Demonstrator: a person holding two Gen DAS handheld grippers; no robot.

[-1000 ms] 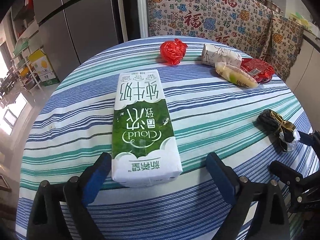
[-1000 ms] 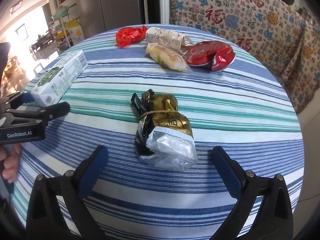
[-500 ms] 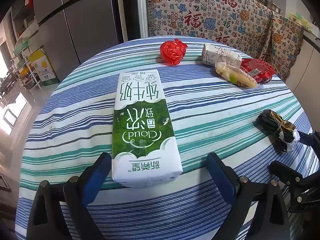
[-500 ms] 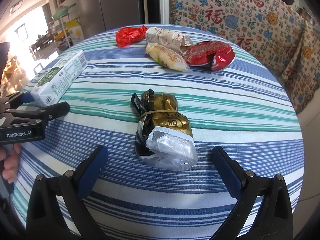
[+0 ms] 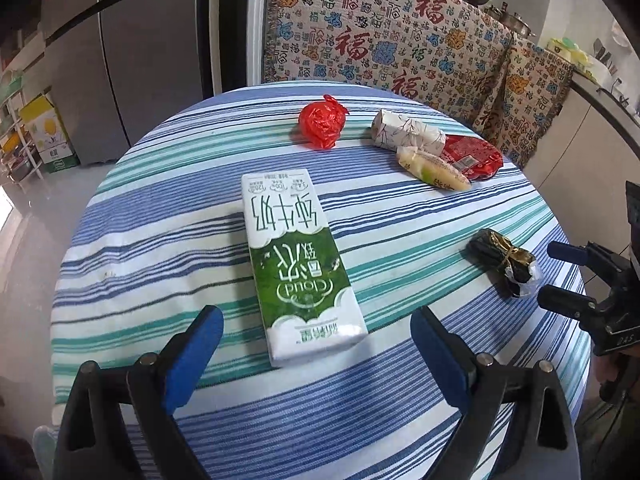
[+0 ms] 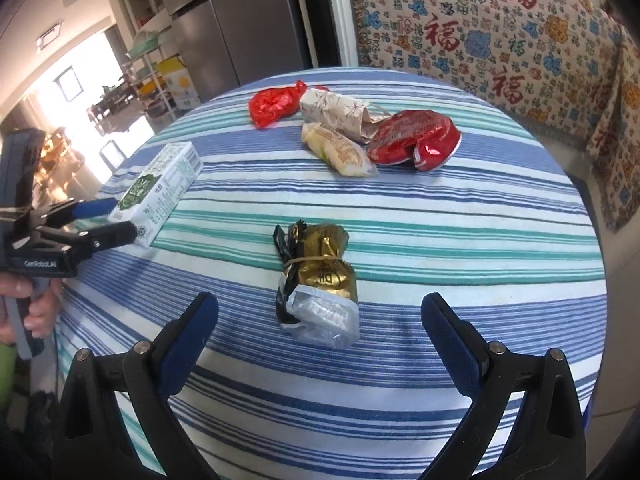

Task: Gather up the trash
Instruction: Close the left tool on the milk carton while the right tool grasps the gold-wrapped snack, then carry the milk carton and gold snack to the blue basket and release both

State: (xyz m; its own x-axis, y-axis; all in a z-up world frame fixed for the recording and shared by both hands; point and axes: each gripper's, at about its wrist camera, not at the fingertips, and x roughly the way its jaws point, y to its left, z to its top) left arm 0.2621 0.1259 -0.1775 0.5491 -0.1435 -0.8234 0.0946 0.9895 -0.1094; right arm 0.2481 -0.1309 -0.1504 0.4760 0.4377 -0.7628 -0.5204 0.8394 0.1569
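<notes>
On the round table (image 5: pixel 168 216), a milk carton (image 5: pixel 298 264) lies flat toward the near edge, lengthwise from near to far, and a tied snack bag (image 6: pixel 320 280) lies well to its right, close to the right edge. Along the far edge sit a crumpled plastic bag (image 5: pixel 322 125), then to its right a paper-wrapped packet (image 5: pixel 406 134), with a small pouch (image 5: pixel 434 169) just in front of that packet and a foil wrapper (image 5: pixel 474 156) touching the pouch's right side. A patterned cloth (image 5: pixel 392 40) hangs behind the table, and a fridge (image 5: pixel 120 60) stands behind it to the left.
</notes>
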